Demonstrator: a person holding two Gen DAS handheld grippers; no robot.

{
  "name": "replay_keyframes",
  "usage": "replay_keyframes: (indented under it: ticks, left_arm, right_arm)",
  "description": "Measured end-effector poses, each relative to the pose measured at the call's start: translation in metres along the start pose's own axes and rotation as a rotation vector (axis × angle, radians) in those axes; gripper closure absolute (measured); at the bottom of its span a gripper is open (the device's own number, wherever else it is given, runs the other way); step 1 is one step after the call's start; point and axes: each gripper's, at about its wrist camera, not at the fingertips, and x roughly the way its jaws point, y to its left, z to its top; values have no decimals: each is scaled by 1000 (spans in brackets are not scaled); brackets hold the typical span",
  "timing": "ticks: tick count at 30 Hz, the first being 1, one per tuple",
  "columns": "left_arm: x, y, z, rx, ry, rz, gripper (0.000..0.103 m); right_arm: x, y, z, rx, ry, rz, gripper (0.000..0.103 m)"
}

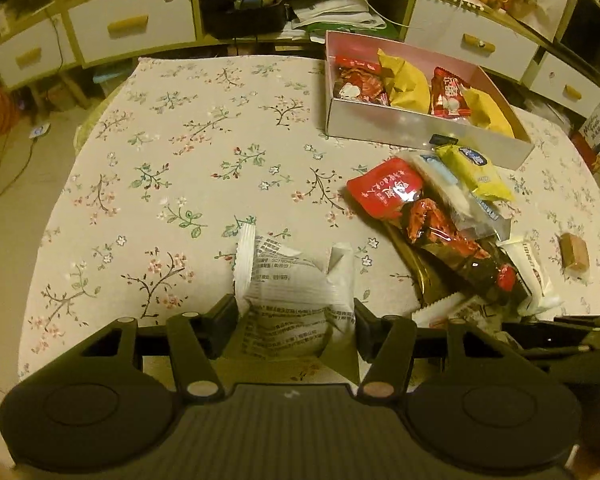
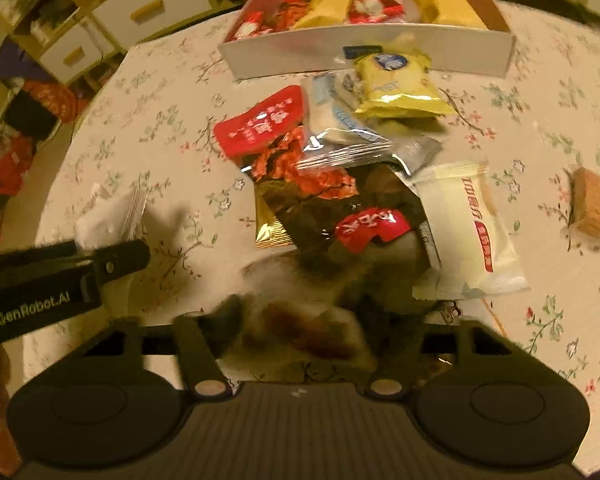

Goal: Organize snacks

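Observation:
My left gripper [image 1: 295, 312] is shut on a white snack packet [image 1: 296, 280] and holds it over the floral tablecloth [image 1: 180, 140]. The packet and left gripper also show at the left of the right wrist view [image 2: 108, 216]. My right gripper [image 2: 300, 320] is closed around a blurred white-and-red packet [image 2: 308, 328] at the near end of a snack pile [image 2: 340, 152]. A pink-lined white box [image 1: 420, 128] holds red and yellow snacks at the far right; it also shows in the right wrist view [image 2: 364, 56].
A brown wrapped cube [image 1: 575, 250] lies apart at the right, also seen in the right wrist view [image 2: 594, 208]. A yellow packet [image 2: 396, 84] leans by the box. White drawers [image 1: 132, 24] and shelves stand behind the table.

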Motion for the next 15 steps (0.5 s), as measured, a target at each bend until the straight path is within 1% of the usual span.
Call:
replay_keyframes:
  ticks: [2,4,8,15]
  left_arm:
    - [-1,1,1,2,-7,0,39]
    - [-3,1,2,4,-15,1,39]
    - [-5,-2,2,22,-27,4,39]
    - [-7,-3,2,46,-45,27,39]
  right_arm:
    - [-6,8,-4,-39,2,-5,61]
    - [-11,13,-9,-54,16,5,62]
    - [-16,16,-12,-64,33,18,62]
    - [-27,15,-3,-63,16,49,62]
